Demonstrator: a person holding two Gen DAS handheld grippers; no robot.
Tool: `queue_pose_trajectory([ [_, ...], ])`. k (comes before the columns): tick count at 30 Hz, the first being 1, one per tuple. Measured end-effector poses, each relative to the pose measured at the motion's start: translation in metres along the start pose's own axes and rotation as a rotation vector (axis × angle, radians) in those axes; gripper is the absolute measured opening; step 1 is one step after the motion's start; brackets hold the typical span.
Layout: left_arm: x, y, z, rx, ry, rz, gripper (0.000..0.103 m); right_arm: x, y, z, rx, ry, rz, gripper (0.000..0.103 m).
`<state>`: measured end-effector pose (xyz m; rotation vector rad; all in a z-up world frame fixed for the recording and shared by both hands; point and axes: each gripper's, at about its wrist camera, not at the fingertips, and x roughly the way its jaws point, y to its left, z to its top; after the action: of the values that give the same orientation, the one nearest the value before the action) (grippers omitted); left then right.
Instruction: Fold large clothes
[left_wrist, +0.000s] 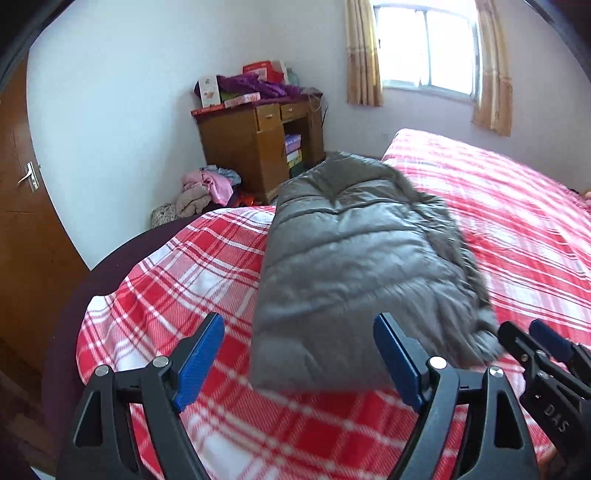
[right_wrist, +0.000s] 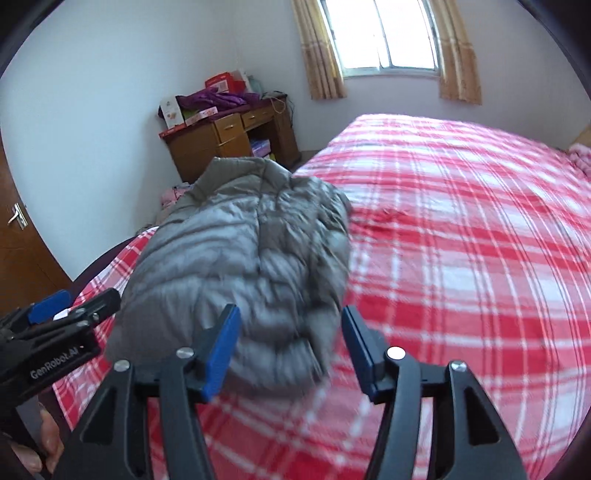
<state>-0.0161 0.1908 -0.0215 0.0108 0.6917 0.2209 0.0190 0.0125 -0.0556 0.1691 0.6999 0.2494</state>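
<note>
Jacket (left_wrist: 354, 266), grey quilted puffer with a fur-trimmed edge, is seen folded into a compact bundle near the corner of the bed (left_wrist: 517, 229), on a red-and-white plaid bedspread. Left gripper (left_wrist: 299, 354) is held spread wide over the bedspread, its blue pads (left_wrist: 201, 358) clear of the jacket's near edge, nothing pinched. Right gripper (right_wrist: 291, 347) is also parted, with the jacket's blurred near end seen between the fingers but not pressed by either pad. Wooden desk (left_wrist: 255, 144) in the corner is stacked with boxes and purple fabric on top; its open shelf is filled with stacked boxes (left_wrist: 293, 151). Pile of loose clothes (left_wrist: 207, 188) on the floor beside the desk is shown fully in the left wrist view only; it is mostly hidden behind the jacket in the right wrist view. Far side of the bed is shown more fully by the right wrist view. Door (left_wrist: 26, 206) with a metal handle is caught at the left in both.
</note>
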Motion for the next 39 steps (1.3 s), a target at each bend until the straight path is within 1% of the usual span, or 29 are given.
queue_pose_trajectory([
  [3,-0.024,-0.006,-0.017,0.029,-0.031,-0.02,0.083,-0.018,-0.007,-0.011,0.037,-0.002,0.001,0.059],
  [5,-0.038,-0.009,-0.03,0.036,-0.028,0.018,0.083,-0.028,-0.008,-0.018,0.041,-0.004,-0.005,0.059],
  [7,-0.053,-0.011,-0.044,0.045,-0.034,0.081,0.083,-0.04,-0.005,-0.027,0.029,-0.01,-0.02,0.059],
  [9,-0.064,-0.011,-0.054,0.053,-0.045,0.061,0.083,-0.053,-0.001,-0.033,0.021,-0.027,-0.029,0.059],
  [10,-0.07,-0.009,-0.06,0.047,-0.034,0.044,0.083,-0.06,0.0,-0.037,0.02,-0.037,-0.034,0.059],
  [11,-0.073,-0.008,-0.064,0.036,-0.017,0.043,0.083,-0.067,0.001,-0.041,0.017,-0.044,-0.04,0.06],
  [13,-0.077,-0.003,-0.073,0.003,0.036,0.035,0.083,-0.078,0.005,-0.047,0.005,-0.05,-0.05,0.068],
  [14,-0.08,-0.001,-0.078,-0.009,0.054,0.016,0.083,-0.082,0.006,-0.05,-0.004,-0.051,-0.056,0.07],
  [16,-0.086,0.002,-0.087,-0.019,0.059,-0.008,0.083,-0.091,0.007,-0.055,-0.012,-0.055,-0.065,0.073],
  [19,-0.097,0.004,-0.095,-0.007,0.06,-0.001,0.083,-0.107,0.01,-0.064,-0.02,-0.065,-0.074,0.074],
  [21,-0.1,0.005,-0.1,0.0,0.077,0.0,0.083,-0.115,0.011,-0.07,-0.031,-0.057,-0.095,0.074],
  [23,-0.101,0.005,-0.107,0.01,0.114,-0.001,0.083,-0.122,0.013,-0.074,-0.038,-0.039,-0.109,0.075],
  [25,-0.102,0.005,-0.115,0.018,0.137,-0.008,0.083,-0.124,0.015,-0.077,-0.042,-0.014,-0.115,0.08],
  [27,-0.106,0.006,-0.12,0.032,0.141,-0.014,0.083,-0.127,0.018,-0.081,-0.055,0.009,-0.121,0.081],
  [30,-0.114,0.005,-0.125,0.044,0.133,-0.016,0.083,-0.134,0.024,-0.087,-0.075,0.012,-0.131,0.082],
  [34,-0.127,0.007,-0.123,0.045,0.115,-0.042,0.083,-0.141,0.029,-0.09,-0.077,0.017,-0.124,0.082],
  [36,-0.14,0.01,-0.119,0.039,0.081,-0.045,0.083,-0.15,0.032,-0.089,-0.079,-0.001,-0.12,0.082],
  [39,-0.159,0.014,-0.113,0.03,0.023,-0.031,0.083,-0.169,0.036,-0.085,-0.086,-0.054,-0.11,0.082],
])
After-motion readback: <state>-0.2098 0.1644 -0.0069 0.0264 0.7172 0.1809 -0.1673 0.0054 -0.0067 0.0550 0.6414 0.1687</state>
